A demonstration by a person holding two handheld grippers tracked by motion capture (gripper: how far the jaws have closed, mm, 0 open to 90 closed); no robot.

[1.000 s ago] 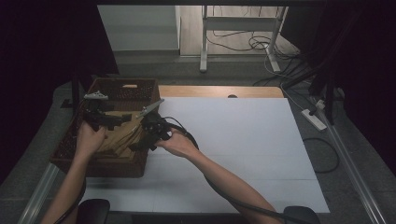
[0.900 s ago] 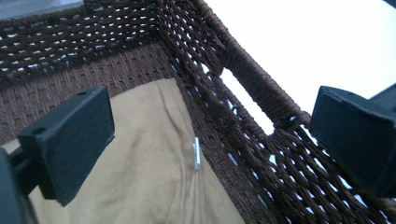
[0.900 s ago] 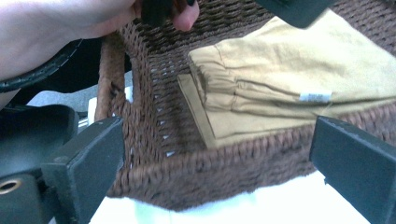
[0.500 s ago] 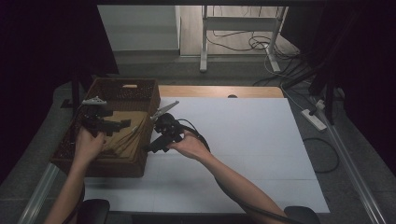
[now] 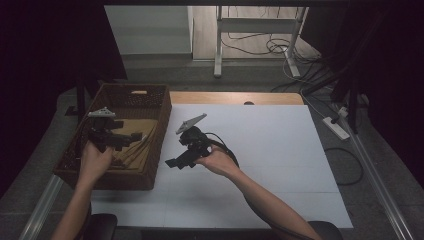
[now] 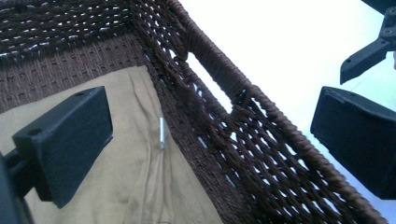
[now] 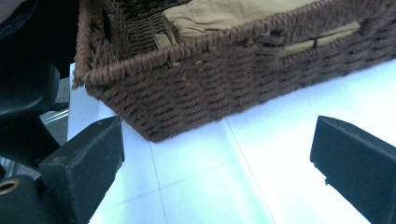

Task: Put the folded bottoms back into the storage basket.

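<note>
A brown wicker basket [image 5: 159, 117] stands at the table's left with a tan cloth [image 5: 140, 152] lying folded inside it. My left gripper [image 5: 131, 139] hovers over the cloth, open, its jaws straddling the basket's right wall [image 6: 243, 135] with cloth [image 6: 135, 182] under the left jaw. My right gripper [image 5: 175, 161] is outside the basket, low over the white table top just to its right, and open. The right gripper view [image 7: 215, 172] faces the basket's outer side [image 7: 210, 93], with the cloth [image 7: 224, 14] showing above the rim. Neither gripper has anything between its jaws.
The white table top [image 5: 270, 150] stretches right of the basket, with a wooden strip [image 5: 235, 97] along its far edge. A power strip [image 5: 336, 127] and cables lie off the right side. Metal stand legs [image 5: 218, 45] rise behind the table.
My right gripper has pulled out of the basket to the right, over the white surface. The left gripper stayed above the cloth, which now lies loose in the basket.
</note>
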